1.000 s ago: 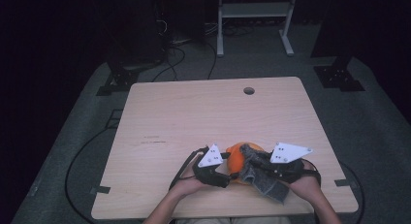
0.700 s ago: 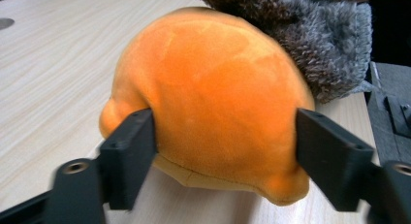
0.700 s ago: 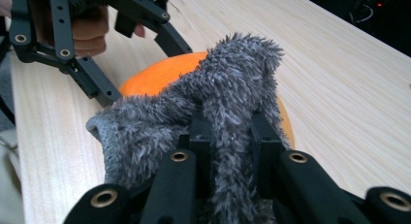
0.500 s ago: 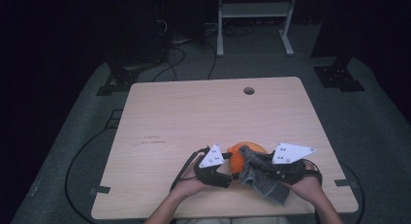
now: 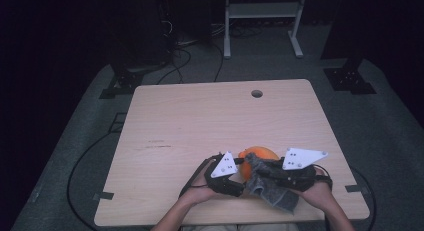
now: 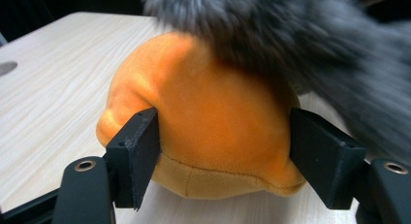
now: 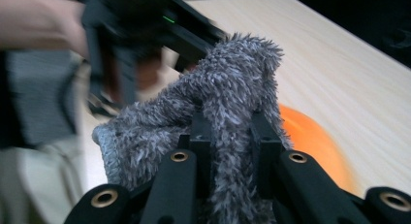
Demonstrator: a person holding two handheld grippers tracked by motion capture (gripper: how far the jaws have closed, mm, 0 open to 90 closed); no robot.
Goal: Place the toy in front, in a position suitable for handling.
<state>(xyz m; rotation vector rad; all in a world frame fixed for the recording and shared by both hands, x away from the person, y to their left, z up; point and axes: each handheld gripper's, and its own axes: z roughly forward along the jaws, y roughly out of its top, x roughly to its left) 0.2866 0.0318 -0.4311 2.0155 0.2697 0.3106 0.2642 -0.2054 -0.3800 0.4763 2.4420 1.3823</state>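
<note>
An orange plush toy [image 5: 259,153] lies on the wooden table [image 5: 200,121] near its front edge. My left gripper [image 5: 244,171] has a jaw pressed against each side of the toy [image 6: 213,117], which rests on the tabletop. My right gripper [image 5: 259,175] is shut on a grey fuzzy cloth [image 5: 274,193]. In the right gripper view the cloth [image 7: 232,88] bunches up between the jaws of that gripper [image 7: 230,124], with the toy [image 7: 308,132] just beyond. The cloth [image 6: 300,35] drapes over the toy's top and right side in the left gripper view.
A round cable hole [image 5: 257,93] sits near the table's far edge. A white metal frame [image 5: 262,11] stands on the floor behind the table, and cables [image 5: 85,156] trail on the carpet at the left. Both hands rest at the front table edge.
Both grippers have shifted slightly toward the front edge. The grey cloth has moved a little against the orange toy; each gripper keeps its hold.
</note>
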